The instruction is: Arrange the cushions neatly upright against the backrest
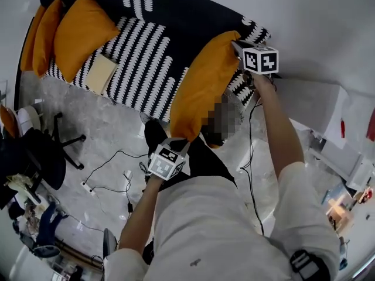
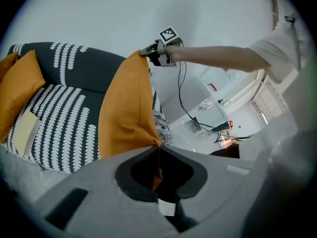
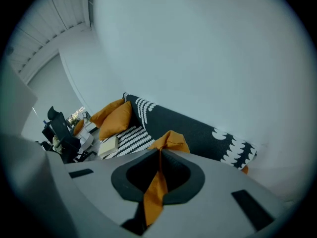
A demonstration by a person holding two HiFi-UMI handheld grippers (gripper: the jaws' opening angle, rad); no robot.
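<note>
Orange cushion (image 1: 202, 86), large and plain, is held up by two opposite corners above the right-hand end of a sofa, running from 7 o'clock to 1 o'clock through the middle of the head view; whether it touches the seat cannot be told. Nearest the camera, at 6 o'clock, are the person's pale shirt and two bare forearms. The left gripper (image 1: 185, 141), just ahead of the body, carries a cube with black-and-white square markers, patterns rather than letters. In the left gripper view its jaws (image 2: 158, 150) are closed tight on the cushion's (image 2: 126, 113) lower corner, a thin fold of orange cloth pinched between them. On the grey stone floor (image 1: 105, 127) at 8 o'clock lie black cables (image 1: 111, 168), and at 9 o'clock stands a black office chair (image 1: 41, 151). Farther out, at 1 o'clock, the right gripper (image 1: 235, 43) with its own marker cube grips the upper corner; the right gripper view shows its jaws (image 3: 159, 152) clamped together on a strip of the orange fabric (image 3: 171, 140). From the left gripper view that gripper (image 2: 148, 51) sits at 12 o'clock, at the cushion's top. Behind lies the sofa (image 1: 146, 51), black with rows of white marks on seat and backrest (image 1: 176, 10). A flat cream pad (image 1: 101, 72) lies on the seat at 10 o'clock. Farthest, at 11 o'clock, more orange cushions (image 1: 82, 31) lean together at the sofa's far end against the backrest. A small red label on a white box (image 1: 343, 127) at 3 o'clock is too small to read.
</note>
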